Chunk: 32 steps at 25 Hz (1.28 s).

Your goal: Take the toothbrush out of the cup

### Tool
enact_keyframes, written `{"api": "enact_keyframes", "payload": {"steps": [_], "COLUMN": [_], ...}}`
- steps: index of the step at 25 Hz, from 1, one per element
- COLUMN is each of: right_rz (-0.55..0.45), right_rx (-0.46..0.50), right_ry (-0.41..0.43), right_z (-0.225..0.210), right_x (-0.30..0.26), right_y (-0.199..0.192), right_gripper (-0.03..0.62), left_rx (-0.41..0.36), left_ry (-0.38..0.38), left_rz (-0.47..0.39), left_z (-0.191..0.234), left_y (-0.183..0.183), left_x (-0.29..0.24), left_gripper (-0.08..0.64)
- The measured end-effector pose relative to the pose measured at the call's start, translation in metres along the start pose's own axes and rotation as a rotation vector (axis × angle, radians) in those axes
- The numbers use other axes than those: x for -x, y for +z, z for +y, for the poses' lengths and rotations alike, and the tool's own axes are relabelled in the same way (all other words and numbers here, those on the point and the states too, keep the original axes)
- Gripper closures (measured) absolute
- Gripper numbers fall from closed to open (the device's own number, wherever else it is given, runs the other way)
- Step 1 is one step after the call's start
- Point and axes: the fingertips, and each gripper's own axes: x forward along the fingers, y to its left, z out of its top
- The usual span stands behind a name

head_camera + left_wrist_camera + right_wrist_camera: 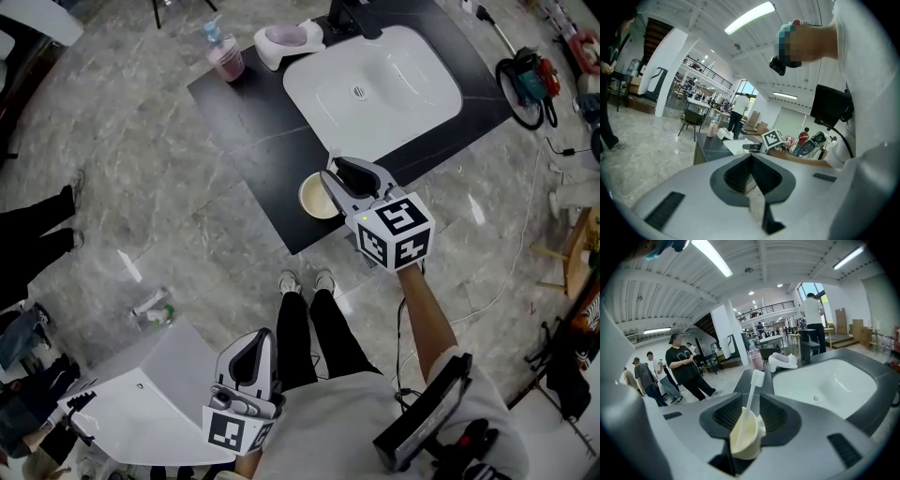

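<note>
A cream cup (317, 197) stands on the black counter (253, 112) near its front edge. In the right gripper view the cup (745, 434) sits low between the jaws, and a white toothbrush (752, 390) stands in it, bristle head up. My right gripper (354, 169) hovers over the cup's right side with its jaws apart, and the pads do not visibly press on the cup. The gripper hides the toothbrush in the head view. My left gripper (251, 352) is held low by the person's body, far from the counter, with its pads (750, 157) meeting and nothing between them.
A white sink basin (375, 80) is set into the counter beyond the cup. A pink bottle (225, 58) and a white dish (286, 39) stand at the counter's far end. A white box (150, 403) lies at lower left. Several people (684, 364) stand on the marble floor.
</note>
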Motion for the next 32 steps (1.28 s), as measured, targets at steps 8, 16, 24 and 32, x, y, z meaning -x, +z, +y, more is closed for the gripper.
{"api": "enact_keyframes", "payload": {"steps": [8,16,24,32], "right_rz": [0.007,0.003,-0.023,-0.046], "right_rx": [0.003,0.026,0.005,0.021], "right_ry": [0.011,-0.005,0.012,0.011], "right_z": [0.0010,0.0001,0.0020,0.0047], "right_x": [-0.0035,-0.0060,-0.0059,-0.0010], "right_y": [-0.0021,-0.0012,0.0024,0.0050], "right_gripper": [0.479,0.542,0.568,0.578], "left_rx": [0.005,0.005,0.006,0.000], "left_ry": [0.007,0.013,0.012,0.013], "left_rz": [0.000,0.002,0.000,-0.002], "left_z": [0.0025,0.0026,0.0032,0.0003], "left_y": [0.0000,-0.0001,-0.0001,0.0004], "left_x": [0.0023,0.0035,0.0023,0.0052], "left_gripper": [0.557,0.557,0.557,0.557]}}
